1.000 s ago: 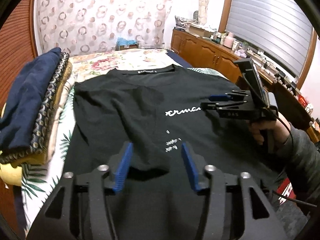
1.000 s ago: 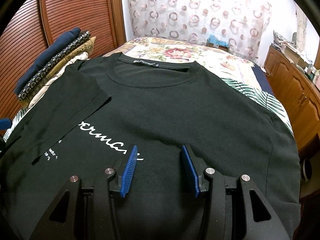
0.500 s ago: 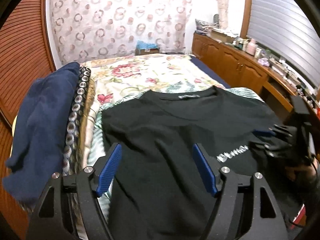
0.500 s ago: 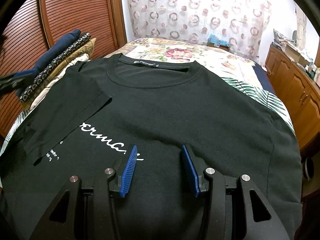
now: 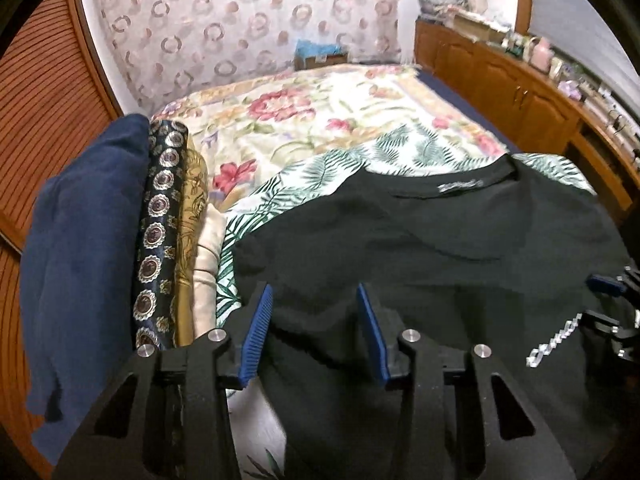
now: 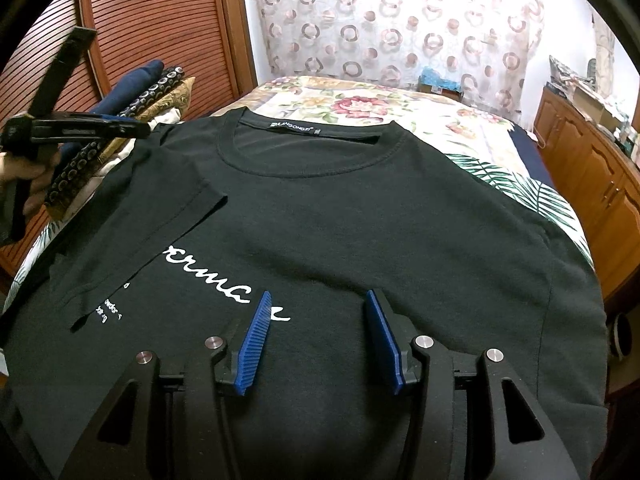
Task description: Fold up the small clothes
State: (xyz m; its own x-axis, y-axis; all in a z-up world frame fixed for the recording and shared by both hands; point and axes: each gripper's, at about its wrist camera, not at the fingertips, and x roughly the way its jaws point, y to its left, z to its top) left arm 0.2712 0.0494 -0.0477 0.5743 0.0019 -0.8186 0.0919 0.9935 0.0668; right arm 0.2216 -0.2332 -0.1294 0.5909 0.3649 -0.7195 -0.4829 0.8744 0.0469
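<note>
Black cotton covers most of the bed [image 6: 472, 120]: the T-shirt [image 6: 360, 220] lies face up and spread flat, collar at the far end, directly ahead of and beneath the right gripper [image 6: 316, 340]. Its left sleeve [image 6: 160, 200] is already folded in across the chest, ahead and to the left of that gripper, covering the start of the white lettering; the other sleeve, the side panels and the crosswise folds all appear undone, so I judge the fold to be at an early stage. A stack of folded cloths [image 5: 120, 260] sits just left of the left gripper [image 5: 316, 332], which hovers over the shirt's left edge; its jaws have just been closing, with nothing between them, and stand half apart. The right gripper's jaws are likewise half apart and empty, pads clear of the fabric. The right sleeve probably comes next.
</note>
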